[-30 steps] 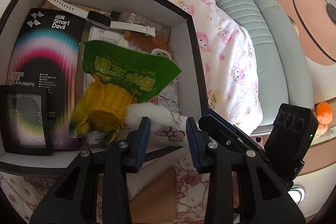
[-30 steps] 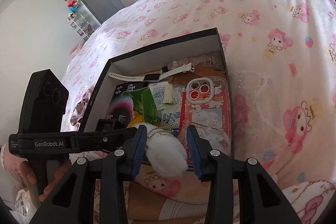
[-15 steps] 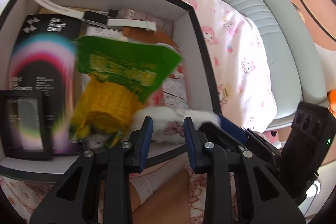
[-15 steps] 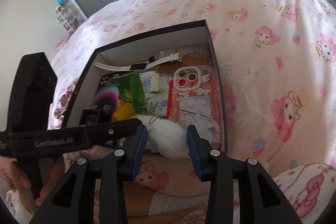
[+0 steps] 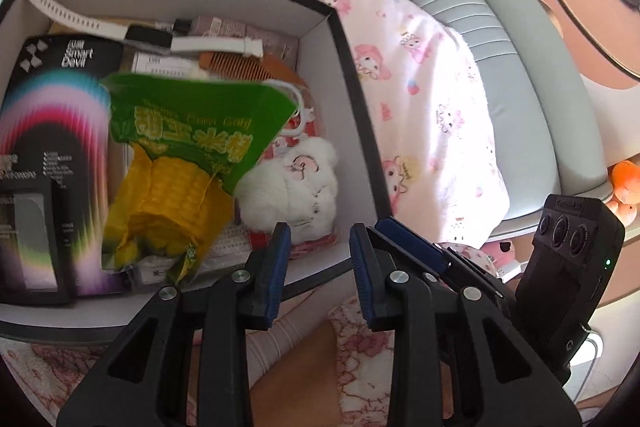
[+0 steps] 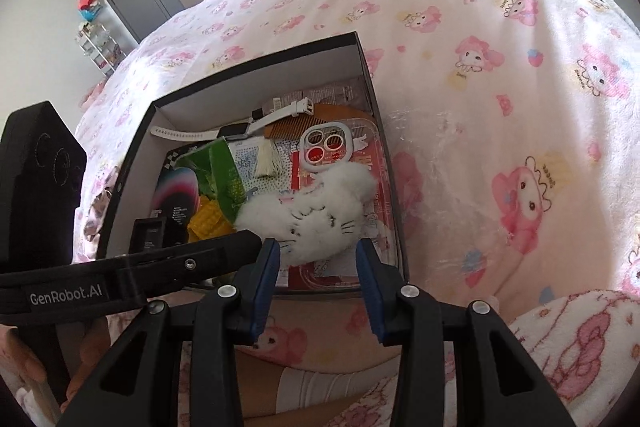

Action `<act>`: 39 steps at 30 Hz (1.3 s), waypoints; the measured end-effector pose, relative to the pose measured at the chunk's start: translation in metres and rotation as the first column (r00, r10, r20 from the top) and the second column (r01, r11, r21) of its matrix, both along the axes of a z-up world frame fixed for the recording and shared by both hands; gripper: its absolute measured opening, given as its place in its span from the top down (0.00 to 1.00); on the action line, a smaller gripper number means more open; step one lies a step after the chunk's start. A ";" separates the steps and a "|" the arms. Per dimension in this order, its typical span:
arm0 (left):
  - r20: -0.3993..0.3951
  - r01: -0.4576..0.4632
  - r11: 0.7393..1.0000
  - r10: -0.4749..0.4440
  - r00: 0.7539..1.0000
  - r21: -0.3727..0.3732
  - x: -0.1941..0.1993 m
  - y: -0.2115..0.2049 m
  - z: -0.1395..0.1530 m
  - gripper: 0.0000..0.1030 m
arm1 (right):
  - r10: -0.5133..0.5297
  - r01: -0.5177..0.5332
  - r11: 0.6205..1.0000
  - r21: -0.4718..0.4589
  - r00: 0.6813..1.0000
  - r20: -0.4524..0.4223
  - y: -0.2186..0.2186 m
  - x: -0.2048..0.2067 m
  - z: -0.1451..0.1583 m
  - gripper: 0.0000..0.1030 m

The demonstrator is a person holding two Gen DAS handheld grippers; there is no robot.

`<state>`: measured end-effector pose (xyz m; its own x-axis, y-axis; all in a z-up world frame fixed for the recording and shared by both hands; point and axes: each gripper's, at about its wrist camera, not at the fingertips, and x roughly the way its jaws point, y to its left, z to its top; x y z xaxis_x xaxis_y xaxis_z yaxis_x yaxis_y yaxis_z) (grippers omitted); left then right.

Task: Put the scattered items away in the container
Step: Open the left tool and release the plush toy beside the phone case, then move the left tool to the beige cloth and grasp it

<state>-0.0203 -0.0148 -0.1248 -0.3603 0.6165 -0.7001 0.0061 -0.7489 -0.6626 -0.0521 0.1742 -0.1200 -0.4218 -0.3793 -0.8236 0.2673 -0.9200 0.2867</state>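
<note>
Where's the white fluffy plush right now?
The white fluffy plush lies inside the box, near its front right corner, on the red phone case and beside the corn packet; the open right gripper is just behind it.

Right tool (image 6: pixel 316 267) now spread wide, no longer clamping white plush cat (image 6: pixel 316 215); plush now lies inside box (image 6: pixel 256 65) on phone case (image 6: pixel 360 143), beside corn packet (image 5: pixel 180 163).
</note>
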 end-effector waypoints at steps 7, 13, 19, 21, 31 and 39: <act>-0.102 0.031 0.993 -0.043 0.994 -0.111 0.014 0.009 0.031 0.67 | -0.027 0.026 1.000 -0.015 0.998 -0.056 0.004 0.014 0.024 0.63; -0.173 0.032 0.984 -0.062 0.983 -0.173 0.032 0.006 0.055 0.67 | -0.002 0.001 1.000 -0.008 0.995 -0.099 -0.009 0.029 0.045 0.63; -0.201 0.014 0.981 -0.053 0.978 -0.192 0.057 -0.020 0.071 0.67 | 0.066 -0.065 0.998 0.008 0.990 -0.129 -0.035 0.047 0.060 0.63; -0.201 -0.002 0.982 -0.037 0.979 -0.189 0.067 -0.032 0.072 0.67 | 0.099 -0.099 0.995 0.006 0.987 -0.128 -0.047 0.051 0.062 0.63; -0.234 -0.213 0.956 0.164 0.958 -0.204 0.117 -0.127 0.080 0.66 | 0.274 -0.278 0.961 -0.005 0.949 -0.154 -0.143 0.073 0.070 0.63; -0.183 -0.448 0.874 0.416 0.890 -0.187 0.161 -0.237 0.051 0.58 | 0.506 -0.508 0.861 -0.004 0.859 -0.080 -0.262 0.077 0.048 0.63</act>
<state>0.1403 -0.2516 -0.0742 -0.6544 0.2148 -0.7251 0.2861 -0.8173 -0.5002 0.0253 -0.0876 -0.0723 -0.2249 -0.5765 -0.7856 0.7164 -0.6443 0.2677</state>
